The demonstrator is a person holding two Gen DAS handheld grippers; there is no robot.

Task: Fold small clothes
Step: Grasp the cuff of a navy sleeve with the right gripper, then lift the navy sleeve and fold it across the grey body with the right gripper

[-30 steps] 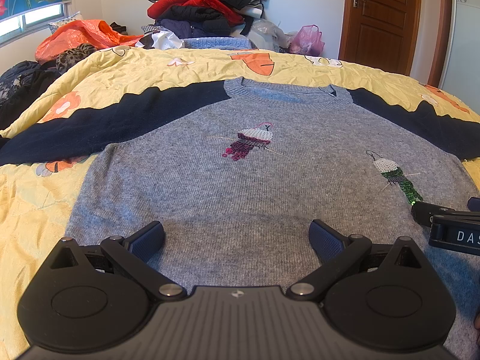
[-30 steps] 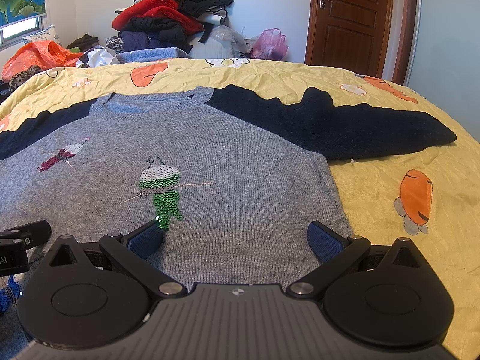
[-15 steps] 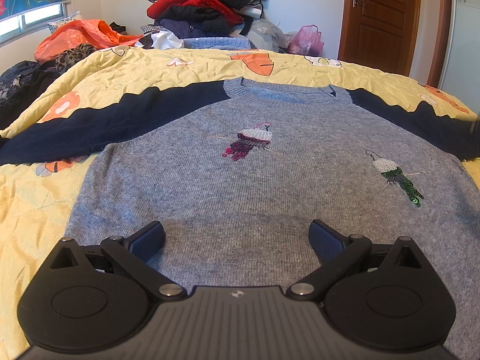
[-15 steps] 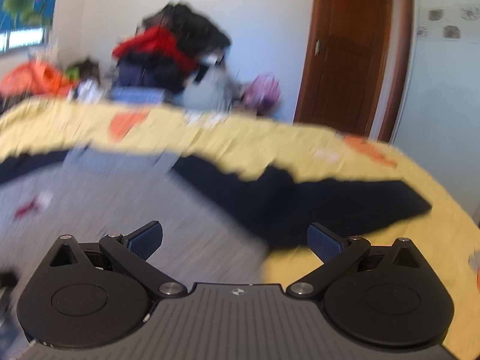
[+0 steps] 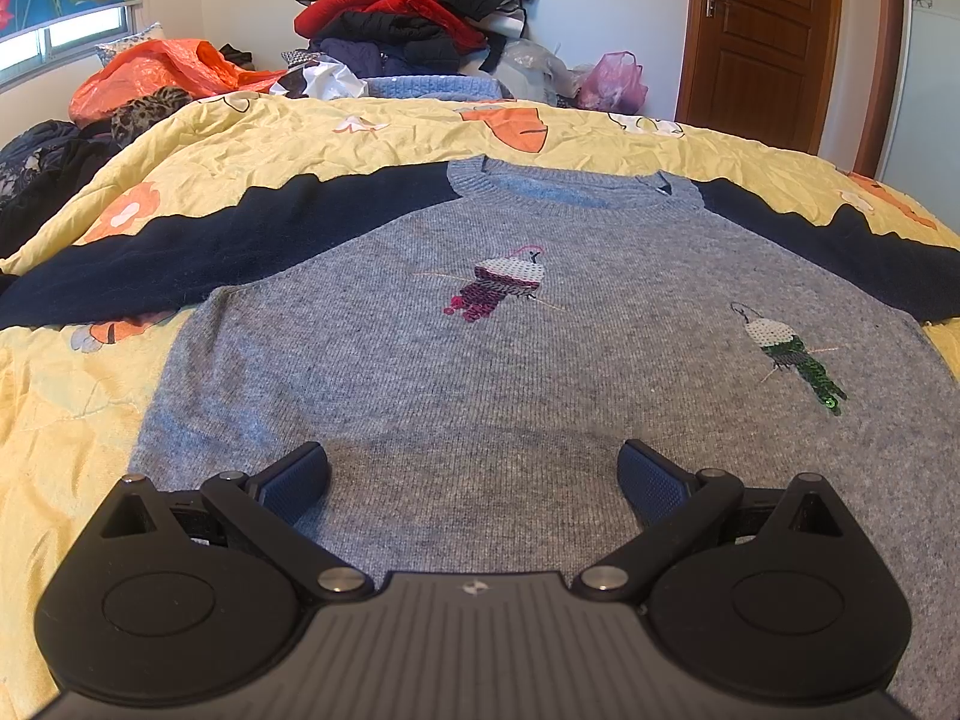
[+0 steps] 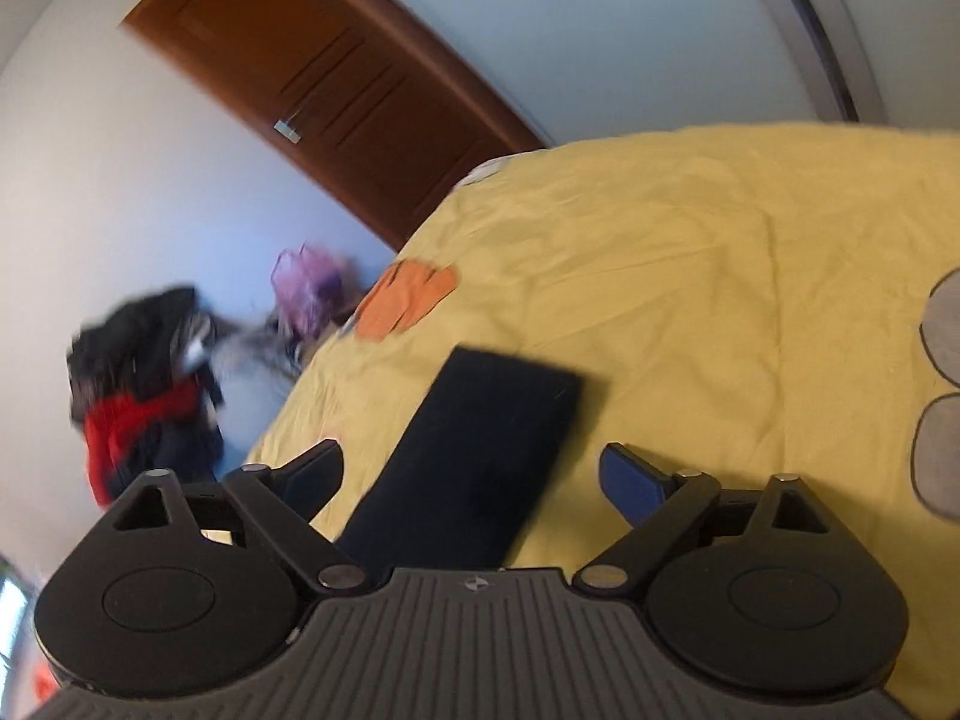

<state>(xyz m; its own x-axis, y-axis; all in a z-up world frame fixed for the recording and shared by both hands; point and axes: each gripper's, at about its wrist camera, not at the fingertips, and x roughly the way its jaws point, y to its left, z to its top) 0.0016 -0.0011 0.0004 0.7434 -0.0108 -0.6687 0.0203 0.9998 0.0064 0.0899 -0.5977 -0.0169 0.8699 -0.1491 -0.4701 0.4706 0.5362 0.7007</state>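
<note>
A grey knit sweater (image 5: 480,372) with dark navy sleeves and two sequin birds lies flat, front up, on the yellow bedspread (image 5: 72,396). My left gripper (image 5: 474,480) is open and empty, low over the sweater's lower hem. My right gripper (image 6: 471,477) is open and empty, tilted, with the cuff end of the navy right sleeve (image 6: 480,450) lying between its fingers. The sleeve rests flat on the bedspread (image 6: 720,300). The right gripper does not show in the left wrist view.
A heap of clothes (image 5: 414,18) and an orange bag (image 5: 162,69) stand past the bed's far edge. A pink bag (image 5: 612,81) sits by the brown door (image 5: 762,36). The right wrist view is blurred and rotated.
My right gripper has swung away from the sweater's lower right body to the right sleeve's cuff and tilted. It has left the left wrist view. My left gripper has stayed still.
</note>
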